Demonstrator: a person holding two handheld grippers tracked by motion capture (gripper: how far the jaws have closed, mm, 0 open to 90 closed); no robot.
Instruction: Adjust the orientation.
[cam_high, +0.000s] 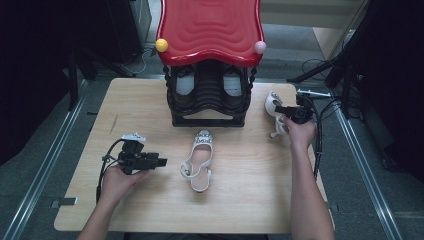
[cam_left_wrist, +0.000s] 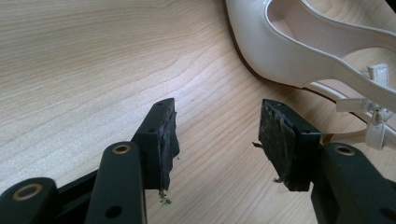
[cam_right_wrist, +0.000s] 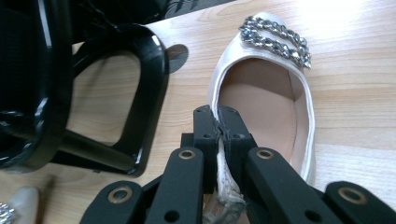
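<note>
The table (cam_high: 150, 200) is pale wood with a fine, straight grain. At its far edge stands a glossy black rack (cam_high: 209, 100) of curved bars under a wavy red top (cam_high: 210, 27) with a yellow ball (cam_high: 161, 45) and a pink ball (cam_high: 260, 47) at its front corners. Two smooth cream shoes lie on the wood, each with a glittering buckle on the toe.

The shoe by the rack (cam_high: 274, 111) stands at the table's right, just beside the rack's leg; in the right gripper view (cam_right_wrist: 261, 93) its heel is cut off behind the jaws, and in the high view the hand covers part of it. The right gripper (cam_high: 287, 114) is clenched on this shoe's side wall, the thin rim pinched between the two black pads (cam_right_wrist: 205, 135).

The middle shoe (cam_high: 199, 160) lies flat near the table's centre, toe towards the rack, thin straps at the heel. The left gripper (cam_high: 157, 162) rests low at the left, near that shoe but apart from it, jaws spread with bare wood between them. Its worn pads (cam_left_wrist: 168, 140) look frayed. In the left gripper view the middle shoe (cam_left_wrist: 289, 51) is cut off at the upper right.
</note>
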